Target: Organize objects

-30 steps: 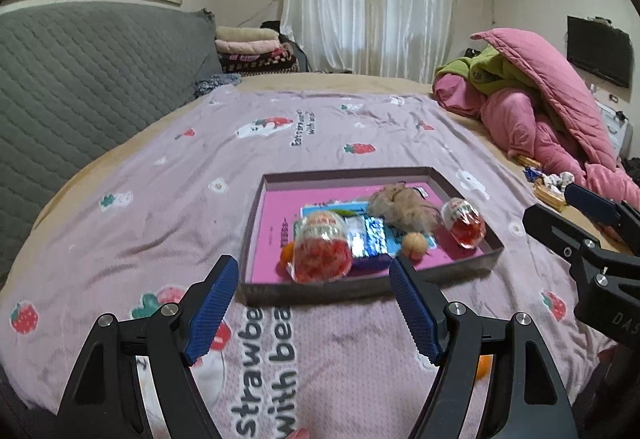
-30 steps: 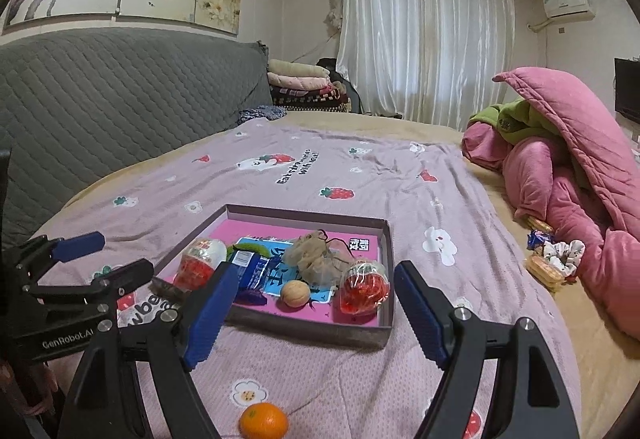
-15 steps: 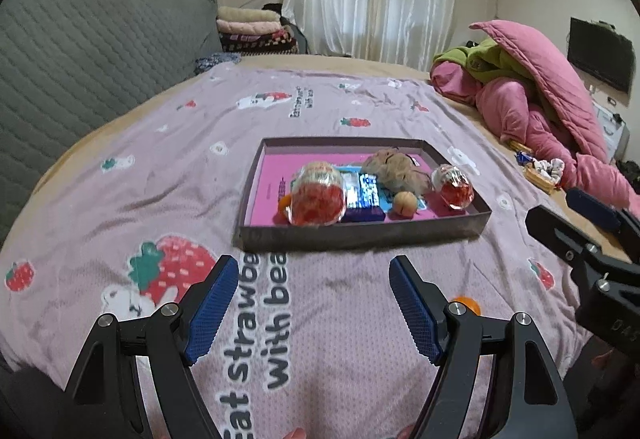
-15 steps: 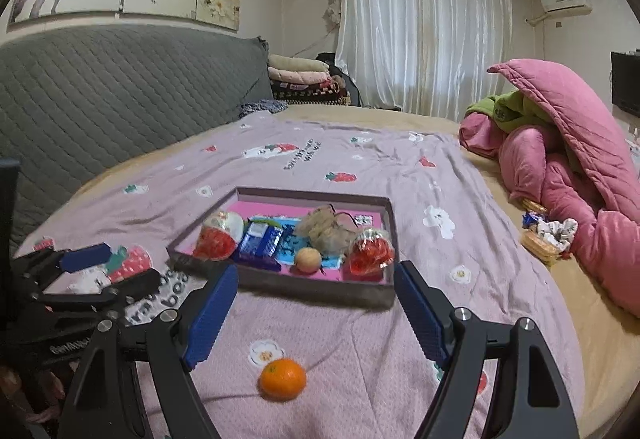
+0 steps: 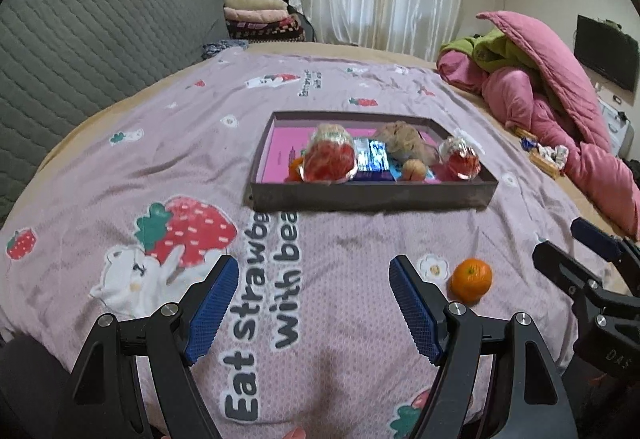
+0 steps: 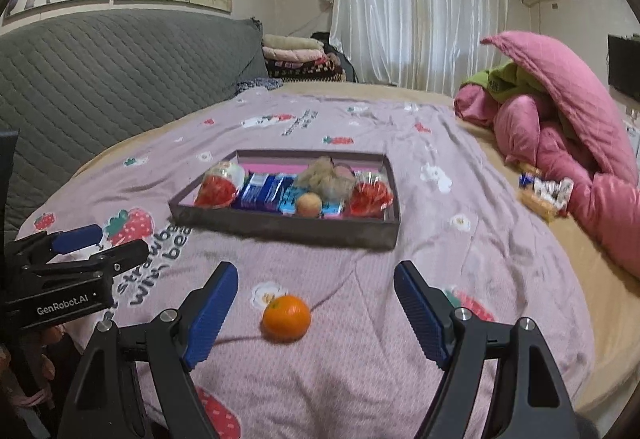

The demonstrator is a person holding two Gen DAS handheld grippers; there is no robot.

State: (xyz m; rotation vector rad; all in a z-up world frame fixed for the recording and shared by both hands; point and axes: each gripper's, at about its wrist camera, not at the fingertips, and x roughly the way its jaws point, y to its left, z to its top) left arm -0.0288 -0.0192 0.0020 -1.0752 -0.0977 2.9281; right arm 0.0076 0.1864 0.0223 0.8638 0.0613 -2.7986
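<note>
A shallow brown box (image 5: 368, 195) with a pink floor sits mid-bed and shows in the right wrist view too (image 6: 288, 227). It holds two clear capsules with red contents, blue snack packets (image 5: 374, 155), a walnut (image 5: 414, 169) and a brown fuzzy thing. A loose orange mandarin (image 6: 286, 317) lies on the blanket in front of the box, between my right gripper's (image 6: 316, 303) open fingers; it also shows in the left wrist view (image 5: 470, 280). My left gripper (image 5: 314, 299) is open and empty, left of the mandarin.
A lilac strawberry-print blanket (image 5: 160, 167) covers the bed. A grey quilted headboard (image 5: 80, 39) is at left. Pink and green bedding (image 5: 560, 99) is piled at right, with snack wrappers (image 6: 544, 193) near the bed's right edge.
Both grippers have pulled back from the box toward the bed's near edge. The mandarin now sits closer, between the right gripper's fingers. Both stayed open.
</note>
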